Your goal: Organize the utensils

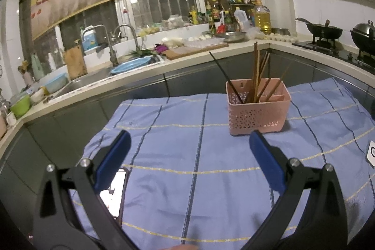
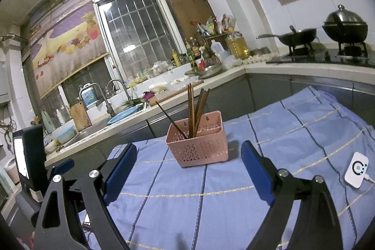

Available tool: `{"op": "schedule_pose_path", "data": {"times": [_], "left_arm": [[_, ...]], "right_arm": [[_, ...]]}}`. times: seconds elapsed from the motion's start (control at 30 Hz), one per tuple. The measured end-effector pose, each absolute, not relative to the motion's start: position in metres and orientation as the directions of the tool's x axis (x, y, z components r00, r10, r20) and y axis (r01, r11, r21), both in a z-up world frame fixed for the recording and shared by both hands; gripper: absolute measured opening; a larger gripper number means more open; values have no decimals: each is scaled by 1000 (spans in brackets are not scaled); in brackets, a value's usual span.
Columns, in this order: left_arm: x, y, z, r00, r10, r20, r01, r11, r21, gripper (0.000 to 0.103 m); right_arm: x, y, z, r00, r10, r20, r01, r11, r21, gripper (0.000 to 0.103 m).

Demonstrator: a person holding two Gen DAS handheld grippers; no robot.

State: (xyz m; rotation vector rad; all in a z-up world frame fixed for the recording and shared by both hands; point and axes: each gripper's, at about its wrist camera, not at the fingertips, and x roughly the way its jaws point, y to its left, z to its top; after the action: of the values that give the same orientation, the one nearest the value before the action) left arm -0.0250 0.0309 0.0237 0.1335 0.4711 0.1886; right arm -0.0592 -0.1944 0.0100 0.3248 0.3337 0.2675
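Observation:
A pink perforated utensil basket (image 1: 259, 111) stands on the blue checked cloth (image 1: 187, 156); it also shows in the right wrist view (image 2: 199, 144). Several brown and dark chopsticks (image 1: 256, 76) stand upright and leaning inside it, and show in the right wrist view too (image 2: 193, 111). My left gripper (image 1: 189, 147) is open and empty, held above the cloth in front of the basket. My right gripper (image 2: 188, 156) is open and empty, just before the basket. The left gripper's body (image 2: 30, 156) shows at the left of the right wrist view.
A lit phone (image 1: 113, 193) lies on the cloth at the near left. A white device with a cable (image 2: 356, 170) lies at the right. Behind are the counter, sink with blue basin (image 1: 131, 65), cutting board (image 1: 194, 49), bottles, and stove with pans (image 2: 302, 36).

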Motion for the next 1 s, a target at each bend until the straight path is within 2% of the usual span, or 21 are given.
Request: {"op": "schedule_pose_path", "data": {"times": [1.0], "left_arm": [[-20, 33, 20, 860, 196, -472, -141, 979, 149, 97]], "right_arm": [[-54, -186, 13, 908, 304, -290, -195, 916, 350, 89]]}}
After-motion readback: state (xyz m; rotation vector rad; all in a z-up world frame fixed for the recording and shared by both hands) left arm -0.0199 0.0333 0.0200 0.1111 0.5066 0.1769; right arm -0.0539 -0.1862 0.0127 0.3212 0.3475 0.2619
